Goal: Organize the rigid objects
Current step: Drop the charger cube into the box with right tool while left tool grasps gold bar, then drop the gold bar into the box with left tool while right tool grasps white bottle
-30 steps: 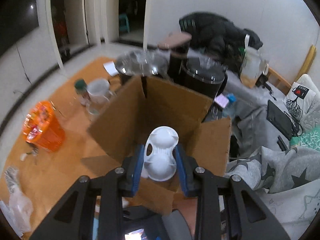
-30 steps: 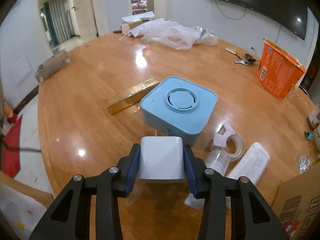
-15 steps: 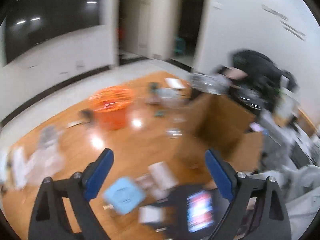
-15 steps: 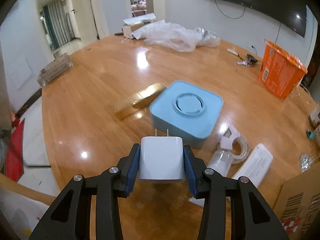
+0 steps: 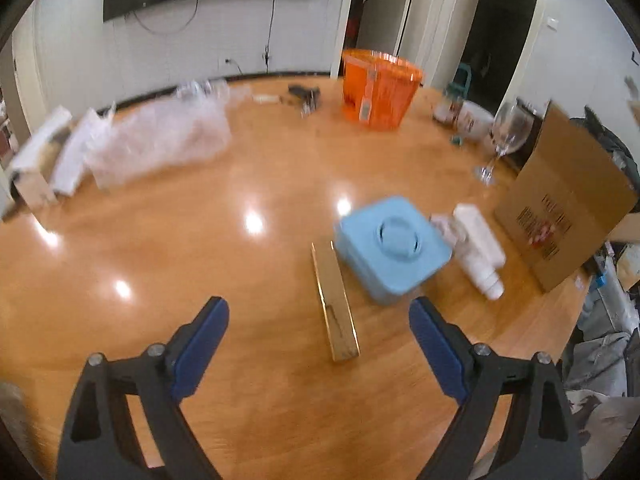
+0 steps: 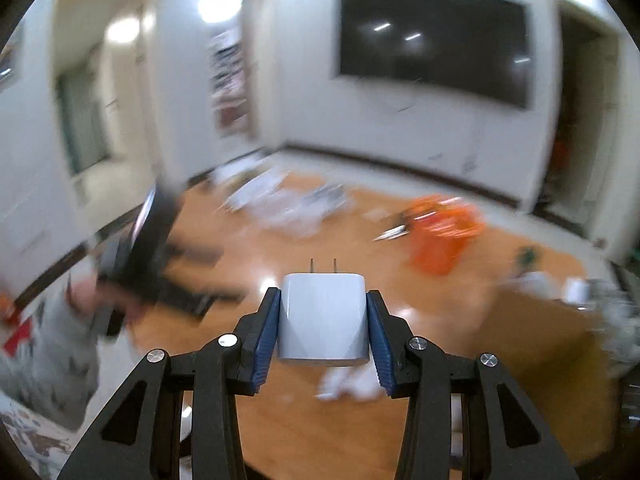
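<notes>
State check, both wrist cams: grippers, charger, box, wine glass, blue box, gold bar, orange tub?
left gripper: open, holding nothing
right gripper: shut on charger
charger: held off the table, prongs pointing forward
cardboard box: upright on the table, flap raised
wine glass: standing upright
blue box: flat on the table, round lid up
gold bar: lying flat beside the blue box
orange tub: upright

Ahead of the left gripper (image 5: 318, 320), the wooden table (image 5: 200, 240) is glossy, throwing back bright lamp spots. Between its spread blue rubbery pads (image 5: 202, 340) lies a mirror-shiny gold bar (image 5: 335, 306), beside a smooth matt light-blue plastic box (image 5: 392, 248). Further right stands a matt brown cardboard box (image 5: 560, 208). The right gripper (image 6: 322, 322) clamps a smooth satin white plastic charger (image 6: 323, 320) with two bare metal prongs.
</notes>
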